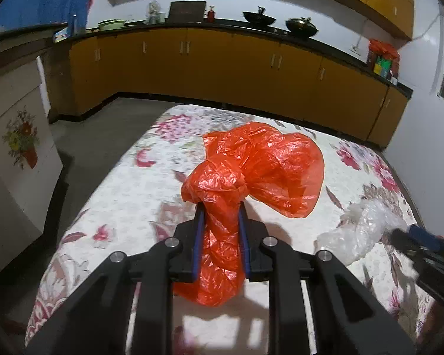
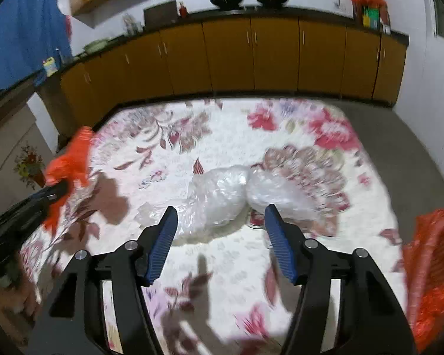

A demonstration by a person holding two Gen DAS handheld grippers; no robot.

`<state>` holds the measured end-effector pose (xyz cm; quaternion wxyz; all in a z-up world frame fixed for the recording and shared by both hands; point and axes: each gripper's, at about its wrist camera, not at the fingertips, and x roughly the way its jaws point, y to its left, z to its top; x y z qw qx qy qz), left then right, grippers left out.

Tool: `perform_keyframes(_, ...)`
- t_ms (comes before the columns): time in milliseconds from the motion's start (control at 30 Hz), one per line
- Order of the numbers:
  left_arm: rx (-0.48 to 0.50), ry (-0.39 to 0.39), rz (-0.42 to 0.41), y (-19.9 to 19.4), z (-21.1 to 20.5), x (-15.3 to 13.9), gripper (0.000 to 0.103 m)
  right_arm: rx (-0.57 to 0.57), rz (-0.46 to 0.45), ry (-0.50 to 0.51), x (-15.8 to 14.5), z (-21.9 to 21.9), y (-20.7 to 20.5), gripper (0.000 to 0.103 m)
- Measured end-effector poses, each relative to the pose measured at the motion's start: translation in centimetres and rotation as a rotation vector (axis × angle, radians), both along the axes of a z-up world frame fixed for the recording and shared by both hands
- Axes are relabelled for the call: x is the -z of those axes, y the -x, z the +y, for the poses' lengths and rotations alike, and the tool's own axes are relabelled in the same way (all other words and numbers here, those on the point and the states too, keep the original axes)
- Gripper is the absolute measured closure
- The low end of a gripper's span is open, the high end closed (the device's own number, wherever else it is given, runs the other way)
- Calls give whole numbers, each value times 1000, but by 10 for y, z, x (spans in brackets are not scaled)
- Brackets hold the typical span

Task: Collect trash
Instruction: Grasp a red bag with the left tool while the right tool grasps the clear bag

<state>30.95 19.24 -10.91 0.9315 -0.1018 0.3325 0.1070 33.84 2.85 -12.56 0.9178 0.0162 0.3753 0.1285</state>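
Note:
A crumpled orange plastic bag (image 1: pixel 251 165) hangs above the floral tablecloth (image 1: pixel 124 183), and my left gripper (image 1: pixel 221 210) is shut on its bunched neck. The same orange plastic bag (image 2: pixel 71 162) shows at the left edge of the right wrist view, with the left gripper (image 2: pixel 56 190) under it. A clear crumpled plastic wrap (image 2: pixel 225 198) lies on the tablecloth (image 2: pixel 222 136). My right gripper (image 2: pixel 220 211) stands open just in front of the wrap, its blue fingers (image 2: pixel 162 239) either side and not pressing it. The clear wrap (image 1: pixel 364 227) and the right gripper (image 1: pixel 411 236) also appear at the right.
An orange woven basket (image 2: pixel 432 254) lined with orange plastic stands at the table's right edge. Yellow cabinets (image 2: pixel 251 56) under a dark counter with pans run along the far wall. A white cupboard with a flower picture (image 1: pixel 20 142) stands left of the table.

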Motion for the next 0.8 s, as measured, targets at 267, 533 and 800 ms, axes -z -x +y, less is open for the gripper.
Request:
perform_keyframes(267, -13, 14, 6, 2, 10, 3, 81, 27, 74, 47, 30, 24, -27, 61)
perform_keyframes(533, 8, 17, 18, 5, 0, 7, 81, 24, 72, 86, 31, 4, -21, 92)
perform_keyframes(800, 62, 35, -2, 17, -23, -6, 81, 78, 42, 80, 10, -48, 17, 93)
